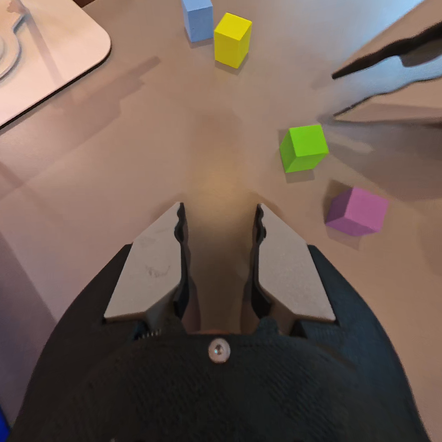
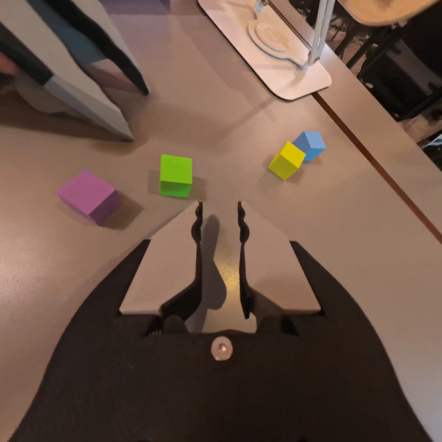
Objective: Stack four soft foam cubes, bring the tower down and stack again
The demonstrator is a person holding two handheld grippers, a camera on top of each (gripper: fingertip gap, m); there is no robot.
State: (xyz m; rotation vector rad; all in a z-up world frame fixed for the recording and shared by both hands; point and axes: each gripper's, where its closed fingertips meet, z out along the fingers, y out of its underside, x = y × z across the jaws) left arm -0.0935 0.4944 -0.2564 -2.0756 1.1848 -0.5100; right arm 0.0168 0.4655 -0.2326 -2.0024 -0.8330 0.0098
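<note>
Several foam cubes lie apart on the brown table, none stacked. In the left wrist view the blue cube point(image 1: 198, 19) and yellow cube point(image 1: 232, 39) touch at the far top, the green cube point(image 1: 303, 147) and purple cube point(image 1: 357, 211) lie to the right. My left gripper point(image 1: 220, 205) is open and empty above bare table. In the right wrist view the purple cube point(image 2: 89, 196), green cube point(image 2: 175, 175), yellow cube point(image 2: 286, 159) and blue cube point(image 2: 310, 145) lie ahead. My right gripper point(image 2: 219, 203) is open and empty, just right of the green cube.
A white rounded lamp base point(image 2: 275, 52) stands at the back, also at top left in the left wrist view point(image 1: 47, 55). The table's dark edge point(image 2: 382, 165) runs along the right. Each gripper shows blurred in the other's view: the left one point(image 2: 95, 83), the right one point(image 1: 394, 79).
</note>
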